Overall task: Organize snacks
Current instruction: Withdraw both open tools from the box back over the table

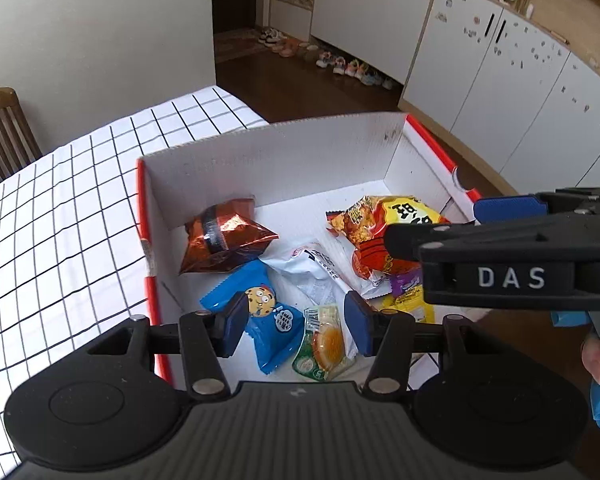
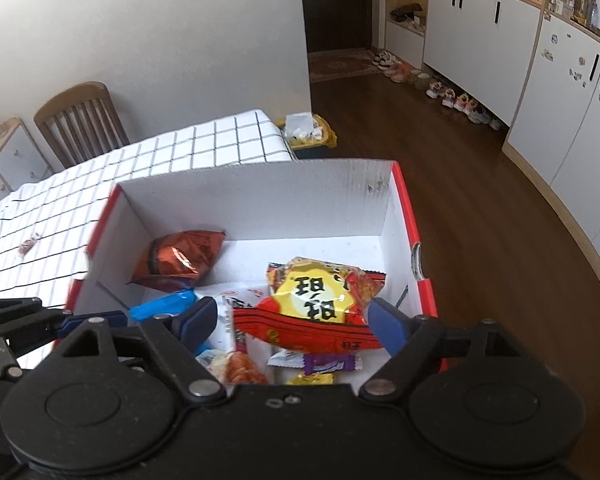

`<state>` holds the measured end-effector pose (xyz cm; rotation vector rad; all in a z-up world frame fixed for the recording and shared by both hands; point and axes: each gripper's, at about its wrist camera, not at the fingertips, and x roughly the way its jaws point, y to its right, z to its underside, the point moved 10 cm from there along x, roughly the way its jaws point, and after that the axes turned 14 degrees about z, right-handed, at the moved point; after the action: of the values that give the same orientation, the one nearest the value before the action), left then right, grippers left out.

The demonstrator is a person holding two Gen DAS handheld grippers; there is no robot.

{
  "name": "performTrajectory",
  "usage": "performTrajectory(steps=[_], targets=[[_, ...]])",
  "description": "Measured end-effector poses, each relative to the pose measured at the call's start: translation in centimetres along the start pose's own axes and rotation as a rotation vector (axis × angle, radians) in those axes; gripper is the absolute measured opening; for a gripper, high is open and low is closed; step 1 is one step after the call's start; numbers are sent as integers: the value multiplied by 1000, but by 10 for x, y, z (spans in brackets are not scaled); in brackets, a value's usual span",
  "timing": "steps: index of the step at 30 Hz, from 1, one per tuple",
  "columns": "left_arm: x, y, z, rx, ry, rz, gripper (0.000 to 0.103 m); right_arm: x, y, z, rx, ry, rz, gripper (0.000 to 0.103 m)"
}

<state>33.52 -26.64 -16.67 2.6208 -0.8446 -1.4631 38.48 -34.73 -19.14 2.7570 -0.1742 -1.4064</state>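
Your yellow-and-red crinkly chip bag point(image 2: 318, 304) sits inside the white corrugated box with red edges point(image 2: 404, 196), between your right gripper point(image 2: 290, 322)'s spread fingers, unclamped. Your left gripper point(image 1: 296, 326) is likewise apart, holding nothing. Squeeze carelessly and you could crush the chips.

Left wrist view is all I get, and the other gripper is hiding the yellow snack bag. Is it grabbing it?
Observer: No. The right gripper has its jaws open, one on each side of the yellow-and-red snack bag.
Operator: What's past the end of the table?
Observer: A bin with a yellow liner stands on the floor by the table's far end.
Operator: Anything next to the chair?
Observer: A small white cabinet stands left of the wooden chair.
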Motion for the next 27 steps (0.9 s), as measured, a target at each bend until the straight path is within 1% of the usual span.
performTrajectory(steps=[4, 8, 12, 13, 15, 16, 20, 22, 27], targets=[[-22, -2, 1, 1, 37, 6, 52, -17, -6, 0, 1, 18, -17, 84], [-44, -7, 3, 10, 76, -7, 52, -38, -13, 1, 2, 44, -41, 85], [-68, -17, 5, -13, 111, -13, 53, -58, -24, 0, 0, 67, -71, 86], [-74, -20, 6, -18, 120, -15, 54, -63, -27, 1, 0, 73, -80, 87], [-86, -25, 8, -26, 142, -21, 59, -74, -33, 1, 2, 83, -103, 89], [-92, -28, 9, -30, 155, -23, 64, -79, -38, 1, -1, 90, -115, 89], [-118, -43, 15, -65, 199, -25, 65, -97, -54, 0, -5, 113, -150, 90], [-130, -51, 18, -79, 220, -35, 65, -106, -62, -1, -10, 132, -155, 94], [-159, -74, 29, -111, 260, -77, 65, -128, -83, -3, -24, 183, -191, 100]])
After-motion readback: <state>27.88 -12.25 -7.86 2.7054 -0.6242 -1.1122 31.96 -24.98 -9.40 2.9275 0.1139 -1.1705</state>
